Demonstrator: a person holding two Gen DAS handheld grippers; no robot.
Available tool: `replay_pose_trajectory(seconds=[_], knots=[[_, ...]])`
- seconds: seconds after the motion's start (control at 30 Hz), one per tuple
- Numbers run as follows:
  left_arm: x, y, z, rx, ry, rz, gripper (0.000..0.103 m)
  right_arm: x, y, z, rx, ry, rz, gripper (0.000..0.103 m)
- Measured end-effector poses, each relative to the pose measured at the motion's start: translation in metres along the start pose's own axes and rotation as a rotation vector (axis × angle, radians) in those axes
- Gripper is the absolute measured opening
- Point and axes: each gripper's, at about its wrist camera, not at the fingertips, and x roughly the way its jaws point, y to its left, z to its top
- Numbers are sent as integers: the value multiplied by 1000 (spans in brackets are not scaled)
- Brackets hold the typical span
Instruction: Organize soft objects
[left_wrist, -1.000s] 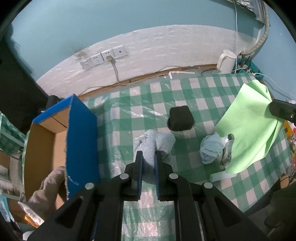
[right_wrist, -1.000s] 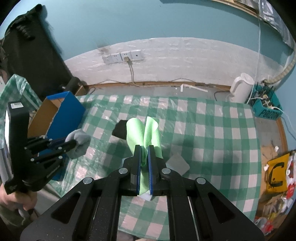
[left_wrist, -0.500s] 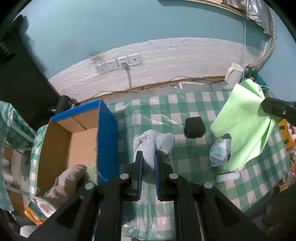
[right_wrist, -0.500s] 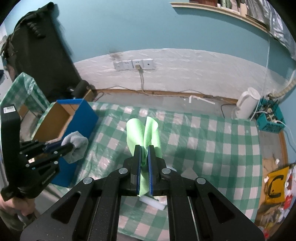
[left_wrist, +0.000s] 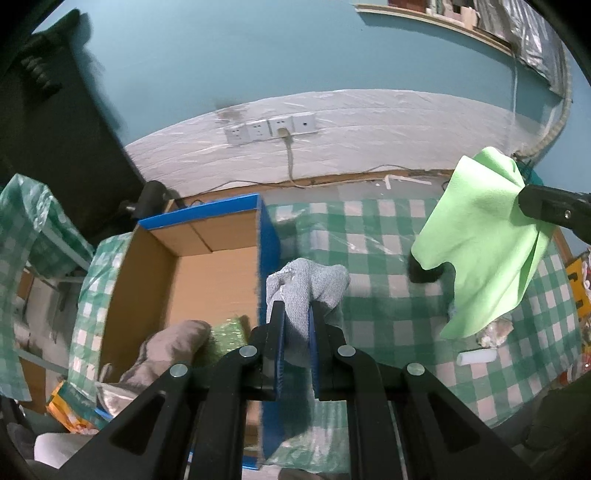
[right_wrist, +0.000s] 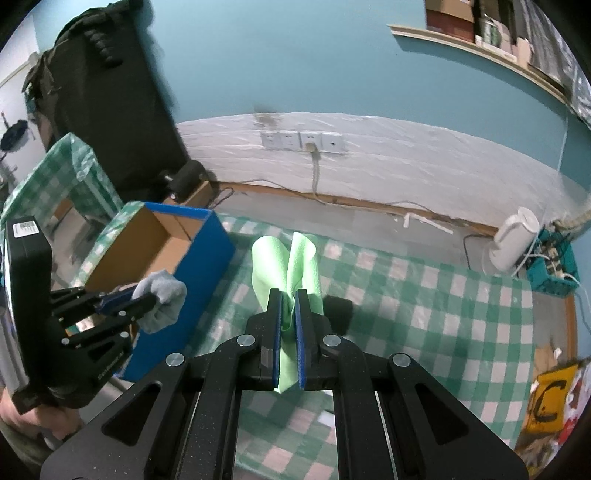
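1. Fingers (left_wrist: 277, 343) of my left gripper (left_wrist: 295, 317) are clenching a grey knitted cloth (left_wrist: 306, 288), and I am holding it in the air just beside the blue wall of the cardboard box (left_wrist: 207, 273).
2. I am seeing a beige soft item (left_wrist: 166, 350) lying inside that box.
3. Over the checked tablecloth (right_wrist: 424, 314), my right gripper (right_wrist: 290, 306) is pinching a hanging light-green cloth (right_wrist: 284, 266).

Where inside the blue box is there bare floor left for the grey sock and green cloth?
The blue box is bare across its far half, up to the back wall. Its near end is crowded: a beige plush item and a green scrubby piece lie there. The grey sock and green cloth are both clamped above the table.
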Motion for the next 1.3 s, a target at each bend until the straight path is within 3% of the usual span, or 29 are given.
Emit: replay_pose_trajectory(seconds=[0.87, 1.3], knots=[[2, 111, -23, -181, 16, 90, 11, 37, 126, 48, -166, 7, 126, 6], [31, 150, -42, -245, 82, 124, 11, 87, 188, 46, -231, 97, 182, 7]])
